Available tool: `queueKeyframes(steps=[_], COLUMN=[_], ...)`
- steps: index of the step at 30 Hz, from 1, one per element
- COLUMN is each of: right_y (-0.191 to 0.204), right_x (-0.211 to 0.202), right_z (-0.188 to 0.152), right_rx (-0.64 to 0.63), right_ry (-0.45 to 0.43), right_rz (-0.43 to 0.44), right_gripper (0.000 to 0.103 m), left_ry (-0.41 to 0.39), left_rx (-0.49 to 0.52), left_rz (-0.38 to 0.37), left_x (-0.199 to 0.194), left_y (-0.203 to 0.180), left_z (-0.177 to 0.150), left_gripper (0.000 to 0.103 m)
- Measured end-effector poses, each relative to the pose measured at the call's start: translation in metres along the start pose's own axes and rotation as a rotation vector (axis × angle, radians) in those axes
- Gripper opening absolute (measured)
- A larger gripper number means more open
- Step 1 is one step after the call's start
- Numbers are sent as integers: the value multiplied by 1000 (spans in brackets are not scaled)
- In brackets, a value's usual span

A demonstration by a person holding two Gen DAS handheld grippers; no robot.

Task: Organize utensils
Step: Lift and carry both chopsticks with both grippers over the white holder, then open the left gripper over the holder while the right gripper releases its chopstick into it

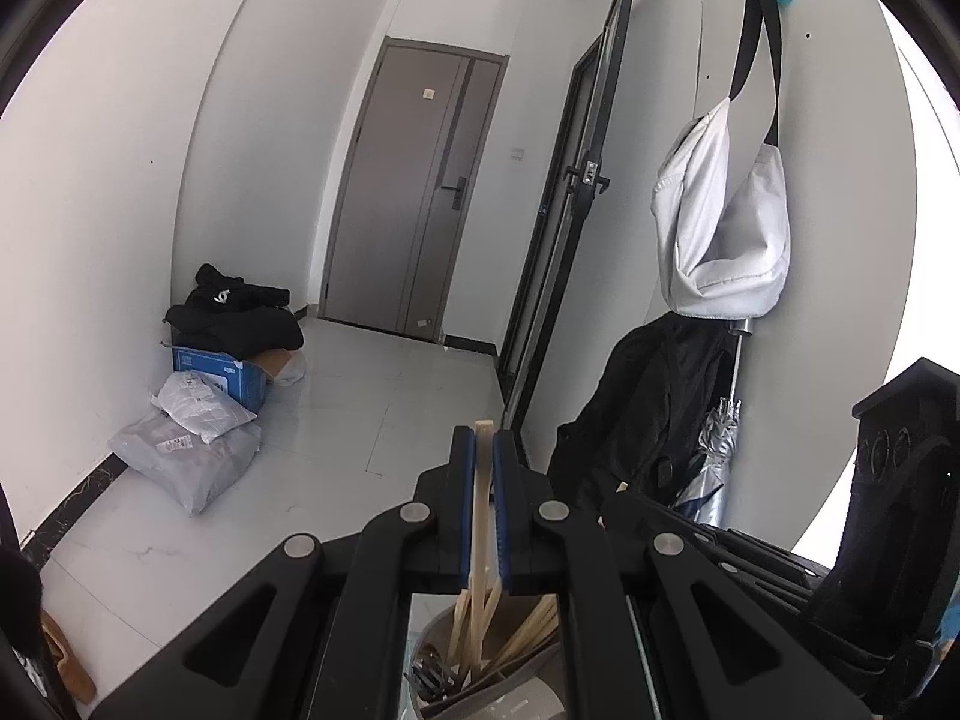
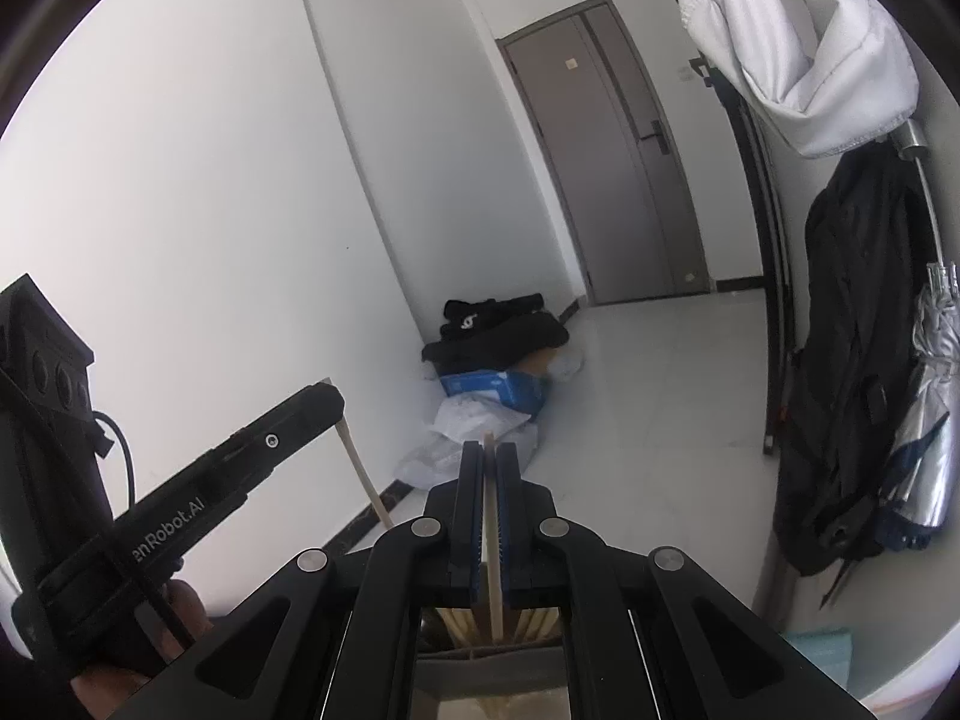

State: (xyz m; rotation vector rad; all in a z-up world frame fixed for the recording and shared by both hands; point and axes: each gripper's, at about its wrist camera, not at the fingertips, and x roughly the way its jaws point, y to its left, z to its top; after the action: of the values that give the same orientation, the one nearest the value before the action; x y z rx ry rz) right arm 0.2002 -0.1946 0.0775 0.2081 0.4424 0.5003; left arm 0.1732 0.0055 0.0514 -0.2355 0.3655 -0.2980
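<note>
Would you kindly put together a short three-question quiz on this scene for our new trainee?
1. True or false: the left gripper is shut on a wooden stick.
2. What does the right gripper hold? A) a metal spoon B) a wooden stick C) nothing
3. Fill in: below the left gripper, more wooden sticks stand in a grey ____.

Key
1. True: the fingers press on it from both sides.
2. B
3. Container
</note>
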Motion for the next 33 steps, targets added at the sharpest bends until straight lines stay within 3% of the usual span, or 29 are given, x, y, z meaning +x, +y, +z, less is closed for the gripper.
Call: queueKeyframes(steps=[13, 18, 26, 28, 33], right_y=[0, 0, 6, 6, -1], right_x=[5, 4, 6, 0, -15], right_z=[-14, -23, -40, -42, -51], right_rx=[-22, -17, -49, -39, -12], right_ry=[87, 111, 194, 192, 212], right_rz=[17, 29, 41, 37, 5], right_gripper=[4, 4, 3, 3, 6], left_ry=[105, 123, 209, 263, 293], left_rx=[-1, -46, -19, -25, -24], left_rz=[-96, -120, -150, -174, -130], left_x=[-4, -7, -5, 0, -5], left_y=[-3, 6, 2, 2, 5], left_z=[-9, -10, -22, -25, -27], left_gripper=[3, 4, 4, 4, 5])
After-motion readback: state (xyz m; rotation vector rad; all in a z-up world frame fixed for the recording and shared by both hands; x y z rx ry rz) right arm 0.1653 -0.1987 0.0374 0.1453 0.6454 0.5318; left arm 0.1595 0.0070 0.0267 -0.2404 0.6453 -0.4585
